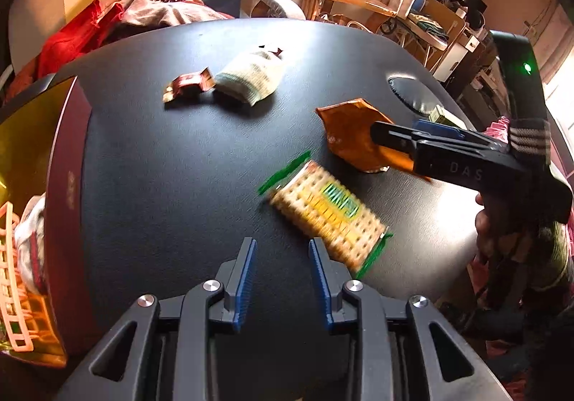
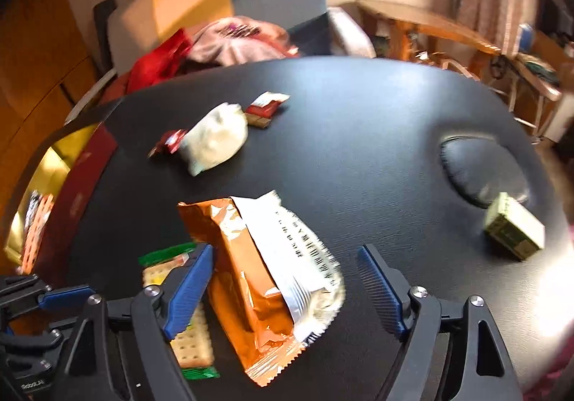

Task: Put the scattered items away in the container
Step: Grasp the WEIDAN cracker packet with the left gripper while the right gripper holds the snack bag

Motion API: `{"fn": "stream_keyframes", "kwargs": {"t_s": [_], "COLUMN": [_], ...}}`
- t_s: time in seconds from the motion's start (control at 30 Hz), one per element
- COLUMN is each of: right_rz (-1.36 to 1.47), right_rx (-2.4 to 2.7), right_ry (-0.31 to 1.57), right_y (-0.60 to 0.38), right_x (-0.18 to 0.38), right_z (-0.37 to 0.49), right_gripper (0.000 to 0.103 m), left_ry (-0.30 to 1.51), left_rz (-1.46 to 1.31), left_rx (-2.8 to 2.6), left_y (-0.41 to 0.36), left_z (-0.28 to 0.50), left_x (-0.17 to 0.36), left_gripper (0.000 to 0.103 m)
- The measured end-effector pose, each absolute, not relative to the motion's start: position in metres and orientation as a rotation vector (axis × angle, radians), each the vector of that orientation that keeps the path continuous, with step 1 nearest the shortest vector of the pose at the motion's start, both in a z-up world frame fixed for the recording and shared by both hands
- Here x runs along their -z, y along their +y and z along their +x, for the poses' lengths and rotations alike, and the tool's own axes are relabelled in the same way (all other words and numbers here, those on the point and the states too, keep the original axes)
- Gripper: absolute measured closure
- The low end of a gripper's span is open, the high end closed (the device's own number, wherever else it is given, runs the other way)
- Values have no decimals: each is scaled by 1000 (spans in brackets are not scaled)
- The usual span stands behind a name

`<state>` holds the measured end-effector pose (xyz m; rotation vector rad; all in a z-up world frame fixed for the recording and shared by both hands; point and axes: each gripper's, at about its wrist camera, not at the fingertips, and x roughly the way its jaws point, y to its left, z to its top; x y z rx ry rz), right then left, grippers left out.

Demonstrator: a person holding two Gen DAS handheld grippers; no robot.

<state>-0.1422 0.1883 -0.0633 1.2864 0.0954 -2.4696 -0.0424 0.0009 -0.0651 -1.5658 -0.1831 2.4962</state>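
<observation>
On the dark counter, left of the orange packet, the red box waits half-filled; the left claw hovers wide by the crackers, while the right claw straddles that packet, wide, likely to grip it.

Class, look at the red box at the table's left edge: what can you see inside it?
Inside the red box shows a gold lining, a pink lattice basket and some bundled cloth or packets. Its wall and the picture's edge hide the rest.
</observation>
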Motion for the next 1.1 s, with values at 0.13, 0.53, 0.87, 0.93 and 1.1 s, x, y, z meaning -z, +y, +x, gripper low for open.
{"fn": "stream_keyframes", "kwargs": {"t_s": [0.13, 0.53, 0.87, 0.93, 1.1], "right_rz": [1286, 1202, 1204, 1207, 1199], "right_rx": [2542, 2611, 2626, 2626, 2635], "right_ry": [83, -159, -271, -290, -300], "right_y": [203, 254, 269, 271, 279], "right_x": [56, 35, 42, 44, 43], "right_z": [-137, -93, -84, -83, -81], "right_gripper": [21, 21, 21, 21, 21], "left_ry": [-245, -296, -155, -129, -278], "left_rz": [-1584, -1725, -1853, -1864, -1876], "left_rx": [-2472, -2477, -2498, -2509, -2471], "left_y": [13, 43, 66, 71, 57], "left_z": [-57, -91, -104, -106, -102], "left_x": [69, 80, 84, 84, 80], "left_gripper": [66, 65, 57, 54, 54]}}
